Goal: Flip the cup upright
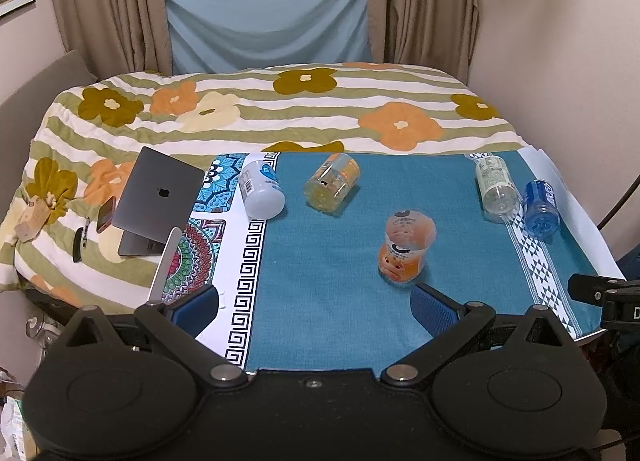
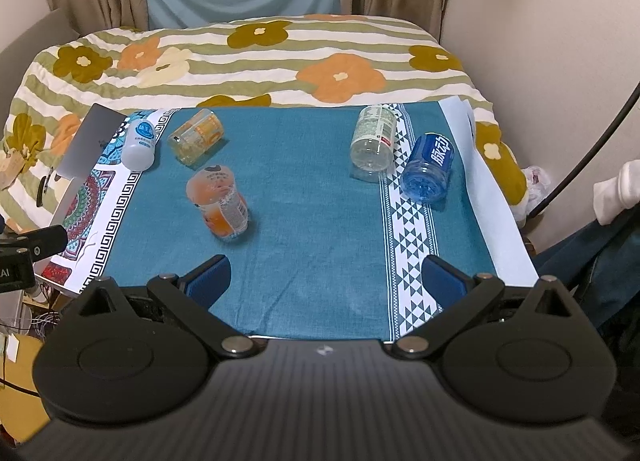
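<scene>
Several cut-bottle cups lie on their sides on a teal cloth (image 1: pixel 332 261) (image 2: pixel 312 197). An orange-labelled cup (image 1: pixel 406 247) (image 2: pixel 219 197) lies nearest, tilted. A yellow cup (image 1: pixel 332 185) (image 2: pixel 197 136) and a white cup (image 1: pixel 261 189) (image 2: pixel 140 143) lie at the far left. A clear cup (image 1: pixel 496 189) (image 2: pixel 374 143) and a blue cup (image 1: pixel 541 208) (image 2: pixel 428 167) lie at the right. My left gripper (image 1: pixel 316 309) is open and empty, just short of the orange cup. My right gripper (image 2: pixel 326 277) is open and empty over the cloth's near edge.
A grey laptop (image 1: pixel 156 201) (image 2: pixel 90 141) stands half open at the left of the cloth, with a phone (image 1: pixel 105 215) beside it. A flowered quilt (image 1: pixel 280 109) (image 2: pixel 260 61) covers the bed behind. Curtains and walls close the back and right.
</scene>
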Demonstrator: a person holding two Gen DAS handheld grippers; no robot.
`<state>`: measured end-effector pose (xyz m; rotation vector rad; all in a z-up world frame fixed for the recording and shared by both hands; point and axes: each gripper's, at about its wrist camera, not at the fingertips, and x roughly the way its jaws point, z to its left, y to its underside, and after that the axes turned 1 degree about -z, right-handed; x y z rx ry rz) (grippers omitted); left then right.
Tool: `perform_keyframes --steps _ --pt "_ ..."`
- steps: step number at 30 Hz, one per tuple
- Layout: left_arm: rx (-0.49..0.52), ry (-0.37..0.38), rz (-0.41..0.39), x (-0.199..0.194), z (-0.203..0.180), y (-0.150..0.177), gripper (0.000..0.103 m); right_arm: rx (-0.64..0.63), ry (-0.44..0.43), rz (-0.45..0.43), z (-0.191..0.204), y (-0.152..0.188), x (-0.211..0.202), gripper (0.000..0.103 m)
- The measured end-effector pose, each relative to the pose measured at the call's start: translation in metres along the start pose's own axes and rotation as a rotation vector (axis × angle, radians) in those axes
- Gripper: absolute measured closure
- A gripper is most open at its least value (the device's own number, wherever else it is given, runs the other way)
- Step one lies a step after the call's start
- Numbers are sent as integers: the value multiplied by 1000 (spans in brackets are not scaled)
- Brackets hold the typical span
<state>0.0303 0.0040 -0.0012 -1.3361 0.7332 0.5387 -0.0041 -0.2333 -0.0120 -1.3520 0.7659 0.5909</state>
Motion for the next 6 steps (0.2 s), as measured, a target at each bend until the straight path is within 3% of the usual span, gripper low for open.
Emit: perform_keyframes --steps 6 --pt "-5 4 -3 0 -2 1 0 -2 3 -2 0 0 0 0"
